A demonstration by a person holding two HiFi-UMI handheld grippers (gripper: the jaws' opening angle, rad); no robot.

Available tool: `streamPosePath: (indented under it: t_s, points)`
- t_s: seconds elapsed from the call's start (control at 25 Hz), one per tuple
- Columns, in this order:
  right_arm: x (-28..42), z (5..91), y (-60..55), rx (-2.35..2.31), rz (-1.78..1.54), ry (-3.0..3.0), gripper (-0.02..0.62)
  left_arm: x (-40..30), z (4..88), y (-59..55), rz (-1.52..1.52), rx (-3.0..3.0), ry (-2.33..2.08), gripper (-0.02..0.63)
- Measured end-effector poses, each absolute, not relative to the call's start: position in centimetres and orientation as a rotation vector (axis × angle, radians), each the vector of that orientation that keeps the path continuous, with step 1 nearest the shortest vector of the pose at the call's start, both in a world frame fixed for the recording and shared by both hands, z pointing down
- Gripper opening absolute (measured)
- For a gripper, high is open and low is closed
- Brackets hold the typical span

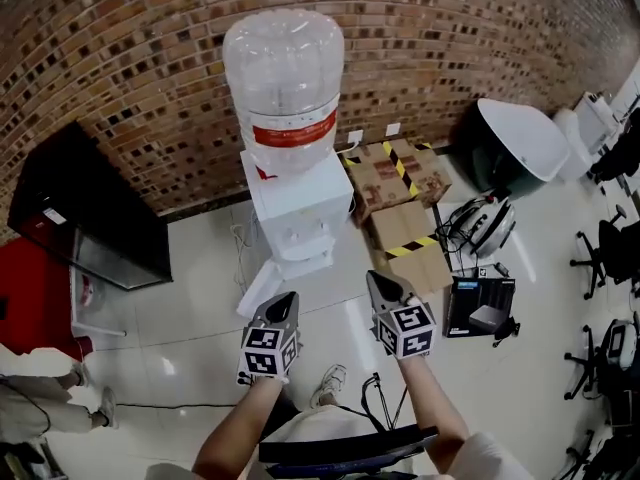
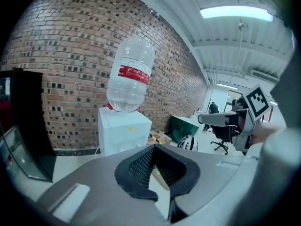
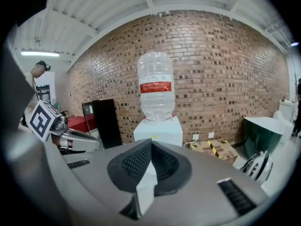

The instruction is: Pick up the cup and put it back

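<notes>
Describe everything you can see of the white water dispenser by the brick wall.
The white box-shaped water dispenser stands upright on the pale glossy floor, its back near the brown brick wall. A large clear plastic bottle with a red label band sits inverted on its top; it looks nearly empty. Small taps show on the front above a recessed ledge. A thin cable runs along the floor at its base, and taped cardboard boxes lie right beside it.

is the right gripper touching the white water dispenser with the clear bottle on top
Apart. The right gripper view shows the white water dispenser standing well beyond the shut, empty jaws of the right gripper.
</notes>
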State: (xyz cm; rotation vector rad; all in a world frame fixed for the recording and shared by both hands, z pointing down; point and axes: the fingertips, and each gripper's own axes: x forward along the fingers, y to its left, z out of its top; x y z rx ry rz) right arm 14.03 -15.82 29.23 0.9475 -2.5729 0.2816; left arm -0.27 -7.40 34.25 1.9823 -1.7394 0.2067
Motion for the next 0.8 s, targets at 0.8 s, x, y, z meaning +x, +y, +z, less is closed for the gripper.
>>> streamPosePath:
  t_s: [0.8]
  points:
    - [8.1, 25.4, 2.5, 1.272, 0.483, -2.55, 0.009, -3.2, 28.9, 2.4, 0.098, 2.247, -1.396, -0.002]
